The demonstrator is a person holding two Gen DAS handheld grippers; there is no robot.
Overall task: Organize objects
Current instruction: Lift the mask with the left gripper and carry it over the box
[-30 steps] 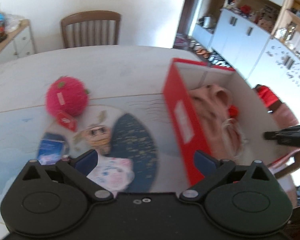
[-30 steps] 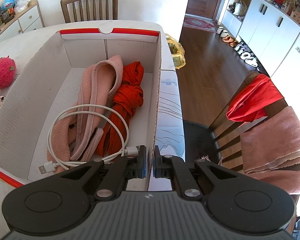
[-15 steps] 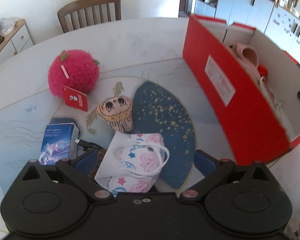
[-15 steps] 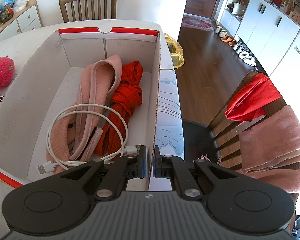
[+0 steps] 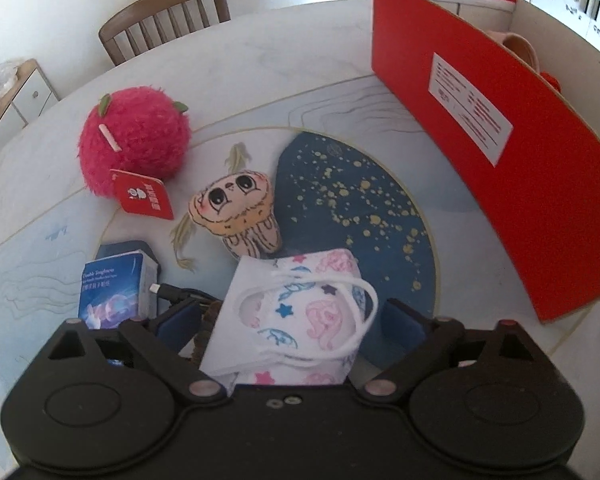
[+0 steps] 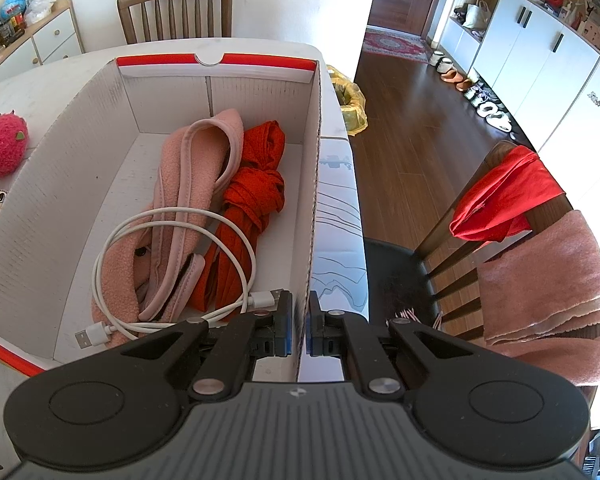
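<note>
In the left wrist view, the left gripper (image 5: 290,318) was seen with its jaws spread wide, and a patterned face mask (image 5: 296,316) was found lying between the two blue pads (image 5: 178,320), apparently untouched by either, though contact could not be judged for certain. The mask was laid on the table (image 5: 260,60), over the near edge of a dark blue speckled patch (image 5: 352,204) printed on the tabletop. Just beyond the mask a small tan plush toy (image 5: 236,210) was placed, and further left a fuzzy pink plush ball (image 5: 134,144) with a red tag (image 5: 142,199) was seen. A blue tissue packet (image 5: 114,286) was set near the left finger, with a dark cable plug (image 5: 172,292) just beside it. The red outer wall of the cardboard box (image 5: 480,136) was shown to the right, well apart from the mask. In the right wrist view, the right gripper (image 6: 299,326) was seen closed upon the right-hand wall of the box (image 6: 314,184), one pad inside and one outside. Within the box a pink fleece item (image 6: 184,200), a folded orange-red cloth (image 6: 252,208) and a coiled white USB cable (image 6: 172,264) were laid together, the cable resting across both fabrics. A wooden chair (image 6: 496,216) draped with red and pink cloths was seen to the right
</note>
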